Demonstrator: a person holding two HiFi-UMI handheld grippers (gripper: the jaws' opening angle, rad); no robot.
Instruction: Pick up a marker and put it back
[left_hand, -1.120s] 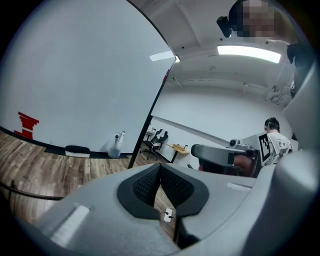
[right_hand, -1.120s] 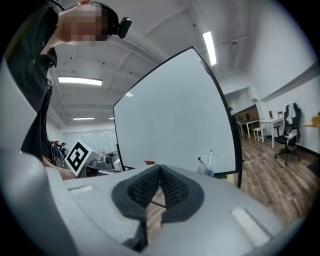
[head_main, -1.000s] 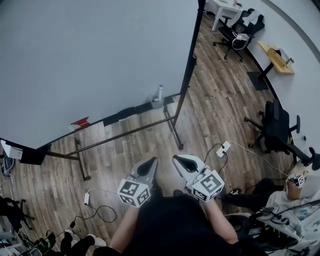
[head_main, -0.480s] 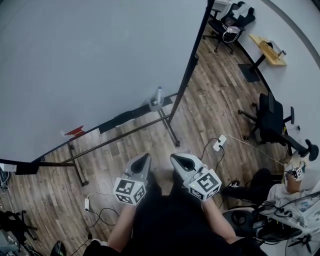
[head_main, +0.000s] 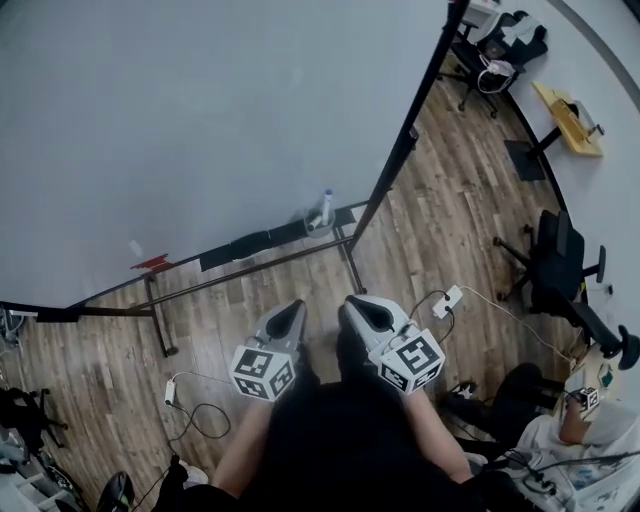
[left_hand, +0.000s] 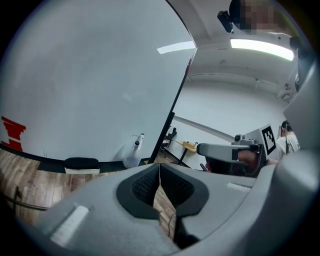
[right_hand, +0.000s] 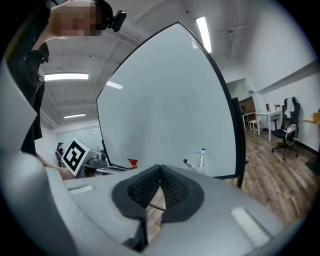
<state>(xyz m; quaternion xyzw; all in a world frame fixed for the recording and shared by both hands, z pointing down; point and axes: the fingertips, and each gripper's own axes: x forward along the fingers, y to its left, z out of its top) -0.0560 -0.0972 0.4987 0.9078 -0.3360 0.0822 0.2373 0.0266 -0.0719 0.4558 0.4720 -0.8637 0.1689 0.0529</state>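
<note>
Head view, left to right. Shows a red patch (head_main: 153, 263) low on the whiteboard (head_main: 200, 120), then a black eraser (head_main: 250, 242) lying on the ledge (head_main: 290, 232). Holds the left gripper (head_main: 293, 310) low before the torso, bare forearm bent inward, tips aimed at the board's foot. Keeps its jaws pressed together with nothing between. Bears black-and-white square codes on its cube (head_main: 262, 372). Finds the marker (head_main: 323, 207) further right, standing in a pale cup (head_main: 316, 222) on the ledge, well apart from both grippers. Has its long axis close to upright, blue-capped end up. Holds the right gripper (head_main: 352, 305) just beside the left in the same low pose, jaws likewise closed and empty. Shows, in the right gripper view, a second marker (right_hand: 188, 163) leaning left beside the upright one.
</note>
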